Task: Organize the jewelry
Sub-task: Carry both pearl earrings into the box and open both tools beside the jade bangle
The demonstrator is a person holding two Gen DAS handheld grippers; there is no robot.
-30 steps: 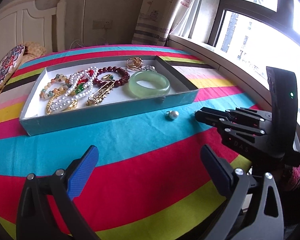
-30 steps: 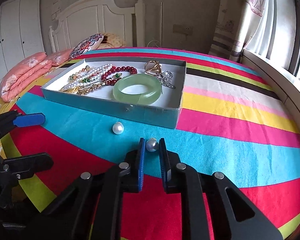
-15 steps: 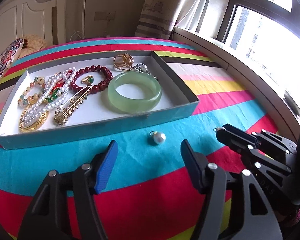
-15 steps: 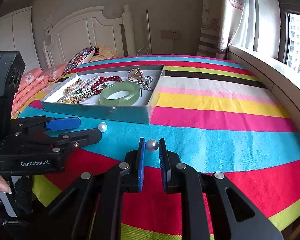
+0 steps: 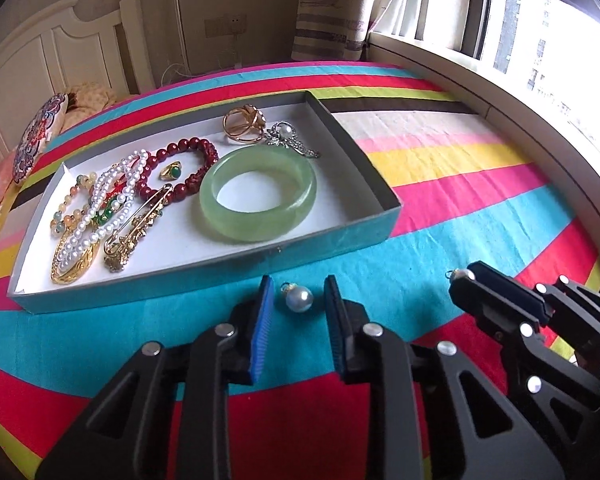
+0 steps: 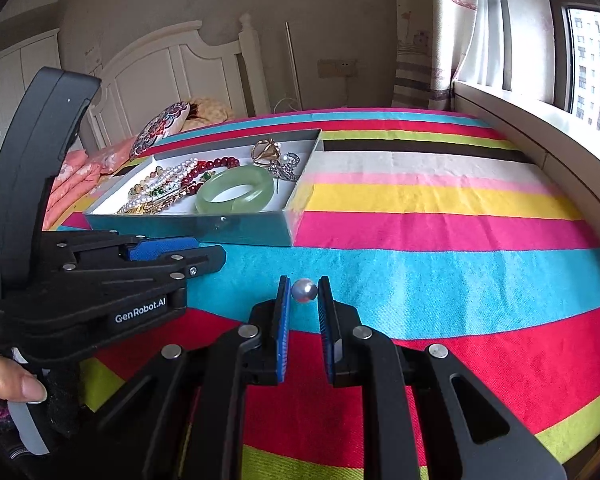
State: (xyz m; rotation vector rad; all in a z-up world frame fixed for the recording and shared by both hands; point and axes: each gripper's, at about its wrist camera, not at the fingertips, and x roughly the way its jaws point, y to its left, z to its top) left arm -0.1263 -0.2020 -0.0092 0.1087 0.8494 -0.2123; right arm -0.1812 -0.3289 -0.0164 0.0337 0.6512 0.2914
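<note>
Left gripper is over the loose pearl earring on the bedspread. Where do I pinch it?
Close on the round pearl itself, across its widest part, coming straight down. The left gripper already straddles it, jaws open. Avoid the small metal loop at its upper left: too thin to hold.
</note>
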